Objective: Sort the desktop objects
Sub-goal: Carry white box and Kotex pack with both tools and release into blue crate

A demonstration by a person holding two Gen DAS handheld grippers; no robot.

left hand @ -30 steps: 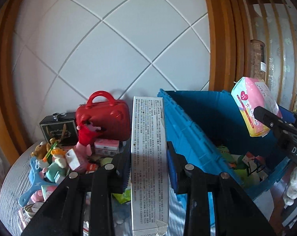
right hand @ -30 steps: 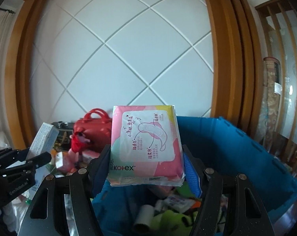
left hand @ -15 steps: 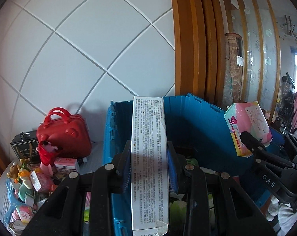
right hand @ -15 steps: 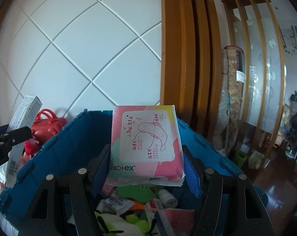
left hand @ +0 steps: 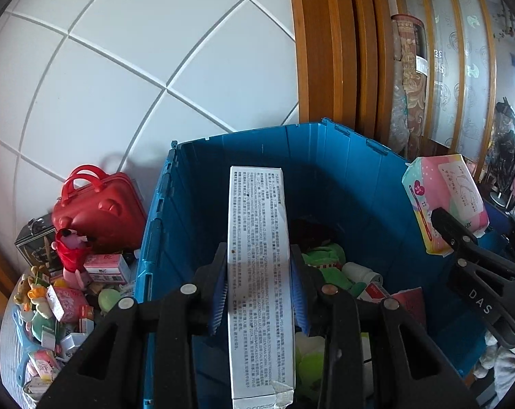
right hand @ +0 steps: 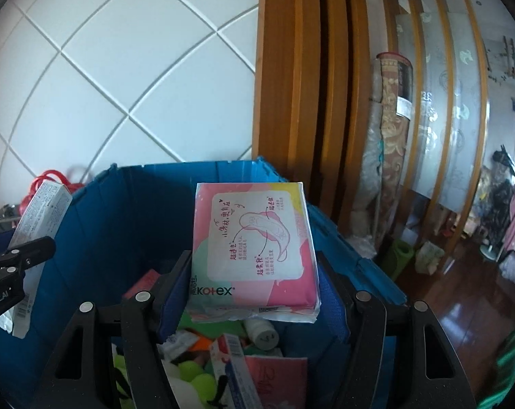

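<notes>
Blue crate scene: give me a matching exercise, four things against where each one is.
Things:
1. white box
2. pink pack
3. red case
4. green toy

Places:
A. inside the blue crate
B. in the right tool
C. on the table left of the crate
D. in the left tool

Pairs: 1-D, 2-B, 3-C, 4-A

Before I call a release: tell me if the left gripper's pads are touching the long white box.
Touching. The left wrist view shows the left gripper with both blue pads pressed flat on the box's sides, no gap.
</notes>
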